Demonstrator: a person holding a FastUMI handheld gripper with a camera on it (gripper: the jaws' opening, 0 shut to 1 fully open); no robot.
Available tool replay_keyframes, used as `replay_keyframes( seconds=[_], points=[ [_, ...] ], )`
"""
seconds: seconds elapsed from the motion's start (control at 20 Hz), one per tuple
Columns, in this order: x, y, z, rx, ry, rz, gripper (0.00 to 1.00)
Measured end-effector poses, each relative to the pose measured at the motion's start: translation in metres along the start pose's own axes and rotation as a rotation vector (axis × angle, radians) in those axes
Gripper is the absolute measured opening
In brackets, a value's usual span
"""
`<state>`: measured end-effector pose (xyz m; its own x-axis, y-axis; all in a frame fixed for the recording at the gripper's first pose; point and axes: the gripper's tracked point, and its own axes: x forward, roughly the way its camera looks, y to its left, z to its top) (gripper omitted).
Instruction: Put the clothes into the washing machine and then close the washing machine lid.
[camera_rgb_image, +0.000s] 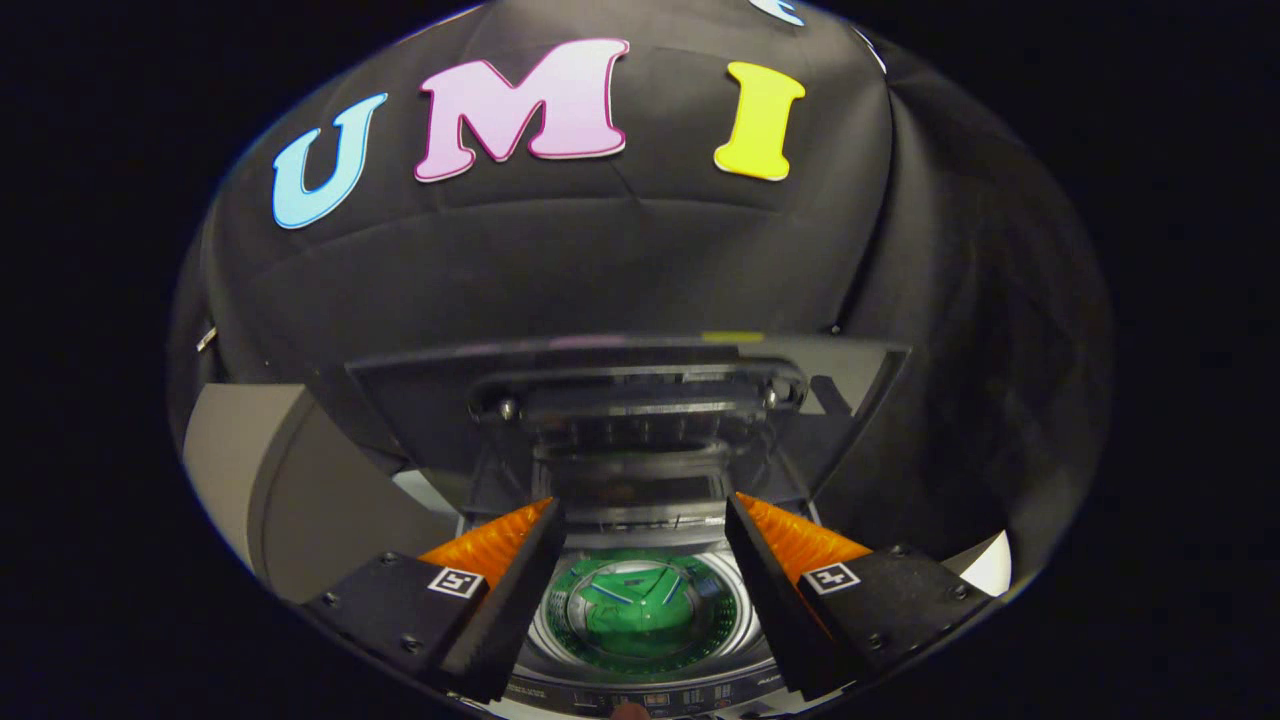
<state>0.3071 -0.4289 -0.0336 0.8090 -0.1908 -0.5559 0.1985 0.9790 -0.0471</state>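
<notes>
- Landmark: washing machine, top-loader, seen from above its front panel. All places below are relative to it.
- Left of the machine: a grey panel, well apart from the drum. Not part of the job.
- Centre: my gripper hangs over the drum mouth, jaws spread wide with nothing between them.
- Clothes: a green garment with light stripes, lying at the bottom of the drum, below and between the jaws. I judge loading is done.
- Lid: stands open, tilted up behind the drum, beyond the jaws.
- Step in hand, as I read it: close the lid. I'd go up and over its top edge, hook it from behind with one finger and draw it forward and down in an arc.
- Keep it slow near the end so it doesn't slam, and clear the jaws before it seats.
- Right of the machine: a pale object against the wall, too clipped to identify.
</notes>
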Motion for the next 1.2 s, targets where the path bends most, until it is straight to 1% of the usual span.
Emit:
replay_keyframes(
  seconds=[0.3,0.5,0.65,0.95,1.1,1.2],
  points=[
    [-0.009,-0.003,0.059,-0.001,-0.071,-0.002,0.99],
    [-0.006,-0.008,0.093,0.027,-0.112,-0.017,0.99],
    [0.005,-0.008,0.111,0.039,-0.126,-0.018,0.99],
    [0.045,-0.008,0.109,0.036,-0.047,-0.017,0.99],
    [0.065,0.001,0.093,0.014,0.014,-0.017,0.99],
    [0.067,0.0,0.094,0.029,-0.011,-0.011,0.99]
  ],
)
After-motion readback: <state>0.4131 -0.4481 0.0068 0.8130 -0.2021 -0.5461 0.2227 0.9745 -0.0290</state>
